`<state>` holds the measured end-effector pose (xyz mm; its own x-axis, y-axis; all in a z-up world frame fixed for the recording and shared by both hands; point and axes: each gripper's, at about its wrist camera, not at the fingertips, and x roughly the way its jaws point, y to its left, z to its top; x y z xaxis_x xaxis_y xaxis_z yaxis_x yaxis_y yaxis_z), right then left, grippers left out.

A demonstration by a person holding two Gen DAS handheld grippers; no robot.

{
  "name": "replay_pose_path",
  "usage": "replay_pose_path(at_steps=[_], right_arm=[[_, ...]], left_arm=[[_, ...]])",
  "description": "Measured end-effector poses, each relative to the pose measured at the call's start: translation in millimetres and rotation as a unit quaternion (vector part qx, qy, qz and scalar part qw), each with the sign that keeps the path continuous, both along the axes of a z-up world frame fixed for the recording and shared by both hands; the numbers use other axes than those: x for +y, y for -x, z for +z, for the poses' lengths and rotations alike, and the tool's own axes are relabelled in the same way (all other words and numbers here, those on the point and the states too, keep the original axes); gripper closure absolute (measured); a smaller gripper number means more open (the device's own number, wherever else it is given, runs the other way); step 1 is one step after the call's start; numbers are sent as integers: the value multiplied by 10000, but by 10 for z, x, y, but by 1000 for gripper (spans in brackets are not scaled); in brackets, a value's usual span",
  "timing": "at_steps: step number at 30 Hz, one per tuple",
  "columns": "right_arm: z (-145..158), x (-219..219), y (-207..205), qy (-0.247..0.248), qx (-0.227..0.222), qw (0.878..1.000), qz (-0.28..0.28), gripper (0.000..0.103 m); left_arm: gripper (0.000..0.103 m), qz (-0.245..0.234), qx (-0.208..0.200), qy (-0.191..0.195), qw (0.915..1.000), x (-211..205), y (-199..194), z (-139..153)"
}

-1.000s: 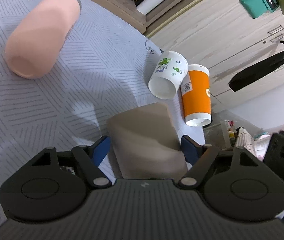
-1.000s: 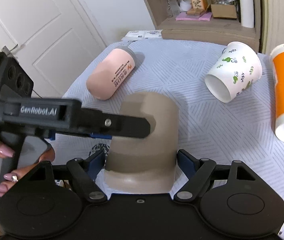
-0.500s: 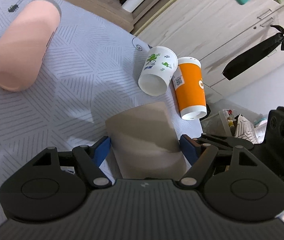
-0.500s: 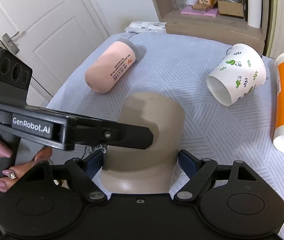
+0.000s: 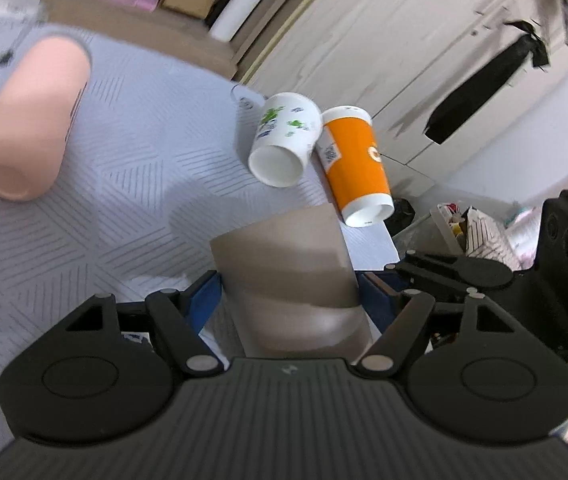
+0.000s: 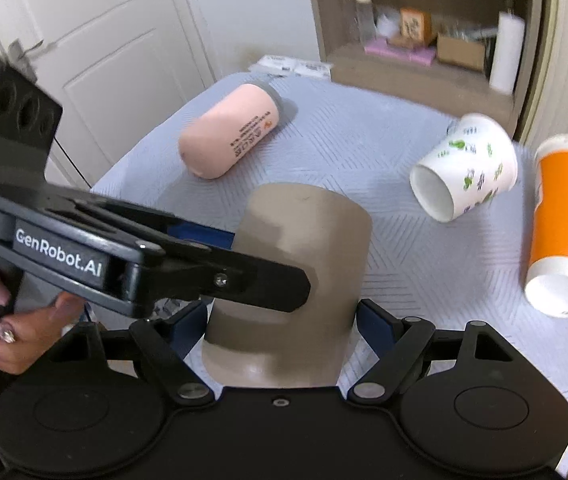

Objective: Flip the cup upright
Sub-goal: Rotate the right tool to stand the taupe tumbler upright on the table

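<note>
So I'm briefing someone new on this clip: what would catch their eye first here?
Probably the taupe cup in the foreground, flanked by the blue pads of both the left hand-held gripper and the right hand-held gripper. Behind it on the patterned tablecloth lie a pink tumbler, a leaf-print paper cup and an orange cup, all on their sides.
</note>
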<state>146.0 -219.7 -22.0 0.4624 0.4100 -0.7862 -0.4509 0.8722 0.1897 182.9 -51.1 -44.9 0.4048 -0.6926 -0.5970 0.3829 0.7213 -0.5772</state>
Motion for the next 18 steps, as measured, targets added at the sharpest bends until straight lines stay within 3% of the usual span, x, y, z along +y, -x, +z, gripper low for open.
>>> replay_pose_path(at_steps=[5, 9, 12, 18], right_arm=[[20, 130, 274, 362, -569, 9976, 134, 18], [-1, 158, 453, 299, -955, 9949, 154, 18], [-52, 180, 650, 285, -1494, 9883, 99, 19], [-104, 270, 726, 206, -2089, 9777, 8, 19]], left_arm=[[30, -42, -377, -8, 9993, 24, 202, 50], [31, 44, -779, -155, 9968, 45, 382, 71], [31, 17, -1167, -330, 9926, 47, 544, 130], [31, 130, -1840, -740, 9801, 28, 706, 244]])
